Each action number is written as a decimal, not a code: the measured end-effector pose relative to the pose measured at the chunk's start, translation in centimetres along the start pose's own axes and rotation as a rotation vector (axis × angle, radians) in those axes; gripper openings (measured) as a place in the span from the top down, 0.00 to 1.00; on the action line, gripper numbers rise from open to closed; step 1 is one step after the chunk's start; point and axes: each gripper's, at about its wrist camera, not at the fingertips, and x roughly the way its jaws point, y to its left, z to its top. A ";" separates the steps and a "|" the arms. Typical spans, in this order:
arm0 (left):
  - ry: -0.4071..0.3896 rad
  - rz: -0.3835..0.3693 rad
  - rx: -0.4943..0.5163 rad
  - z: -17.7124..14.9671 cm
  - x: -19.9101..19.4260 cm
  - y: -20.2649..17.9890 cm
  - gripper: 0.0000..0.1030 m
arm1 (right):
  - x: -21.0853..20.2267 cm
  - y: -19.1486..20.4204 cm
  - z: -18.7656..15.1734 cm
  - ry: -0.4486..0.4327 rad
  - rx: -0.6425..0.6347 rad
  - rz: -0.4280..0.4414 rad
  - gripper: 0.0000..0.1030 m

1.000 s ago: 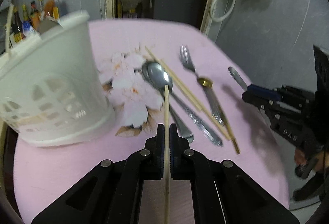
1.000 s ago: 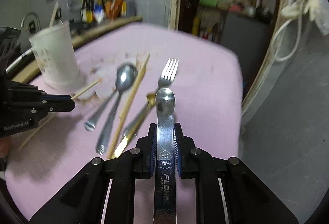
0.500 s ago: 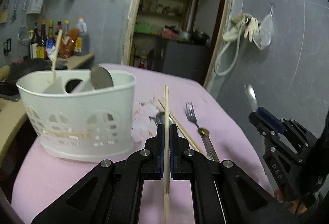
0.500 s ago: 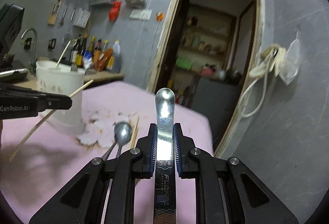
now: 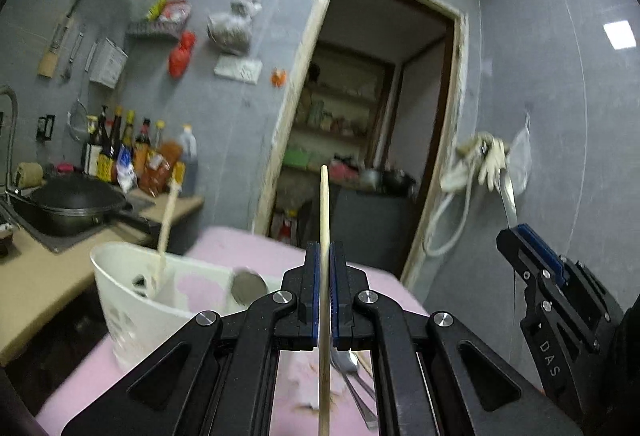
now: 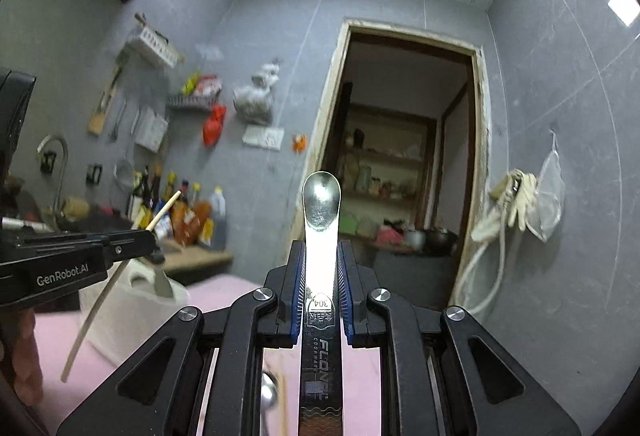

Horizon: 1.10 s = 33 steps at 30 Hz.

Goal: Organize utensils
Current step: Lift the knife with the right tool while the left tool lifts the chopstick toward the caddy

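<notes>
My left gripper (image 5: 325, 256) is shut on a pale wooden chopstick (image 5: 325, 204) that sticks up past its tips. My right gripper (image 6: 321, 256) is shut on a flat steel utensil handle (image 6: 321, 204) stamped with lettering; its working end is out of sight. Both point level, lifted above the pink table (image 5: 248, 244). The white slotted utensil holder (image 5: 132, 312) stands low on the left, with a chopstick (image 5: 168, 220) and a steel utensil (image 5: 248, 286) in it. In the left wrist view the right gripper (image 5: 516, 232) shows at the right edge. A spoon (image 5: 348, 360) lies on the table below my left fingers.
A counter (image 5: 44, 276) on the left carries a black wok (image 5: 72, 204) and several sauce bottles (image 5: 140, 160). An open doorway (image 5: 360, 156) with shelves lies straight ahead. A grey wall (image 5: 560, 116) with hanging gloves (image 5: 488, 160) stands to the right. A hand (image 6: 20, 356) holds the left gripper.
Both grippers rose and tipped from looking down at the table to pointing level. The utensils on the table dropped almost out of view. Both grips stayed the same.
</notes>
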 end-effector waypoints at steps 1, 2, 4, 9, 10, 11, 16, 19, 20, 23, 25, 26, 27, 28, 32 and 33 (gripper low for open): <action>-0.025 0.007 -0.003 0.6 -0.2 0.6 0.98 | 0.3 0.4 0.4 -0.015 0.008 0.010 0.87; -0.041 0.010 -0.004 1.2 -0.4 1.3 0.98 | 0.6 0.8 0.8 -0.030 0.016 0.021 0.87; -0.083 0.019 -0.018 2.4 -0.6 2.8 0.98 | 1.1 1.4 1.4 -0.047 0.032 0.046 0.87; -0.143 0.013 -0.089 5.2 -0.5 7.3 0.98 | 4.0 2.9 3.1 -0.049 0.151 0.158 0.87; -0.153 0.014 -0.111 5.9 -0.3 8.4 0.98 | 4.8 3.3 3.4 -0.053 0.180 0.178 0.87; -0.161 0.018 -0.129 6.4 -0.1 9.4 0.98 | 5.6 3.8 3.7 -0.057 0.203 0.196 0.87; -0.242 0.044 -0.206 7.6 0.3 13.9 0.98 | 8.1 5.7 4.3 -0.083 0.292 0.259 0.87; -0.280 0.065 -0.270 8.0 0.7 16.4 0.98 | 9.1 6.8 4.1 -0.106 0.316 0.274 0.87; -0.284 0.070 -0.281 8.1 0.9 16.9 0.98 | 9.3 7.1 3.9 -0.113 0.325 0.279 0.87; -0.302 0.091 -0.277 7.8 1.2 17.4 0.98 | 9.7 7.4 3.1 -0.125 0.338 0.278 0.87; -0.318 0.119 -0.264 7.3 1.5 17.3 0.98 | 10.1 7.6 2.6 -0.127 0.343 0.274 0.87; -0.322 0.137 -0.262 7.0 1.6 17.3 0.98 | 10.3 7.7 2.1 -0.126 0.352 0.270 0.87; -0.325 0.155 -0.264 6.6 1.7 17.2 0.98 | 10.4 7.8 1.8 -0.124 0.354 0.262 0.87; -0.325 0.171 -0.269 6.2 1.9 17.2 0.98 | 10.5 7.8 1.5 -0.122 0.354 0.256 0.87; -0.320 0.203 -0.282 5.2 2.4 17.5 0.98 | 11.0 8.5 0.3 -0.108 0.335 0.243 0.87; -0.321 0.202 -0.289 5.0 2.4 17.6 0.98 | 11.1 8.6 0.2 -0.105 0.333 0.245 0.87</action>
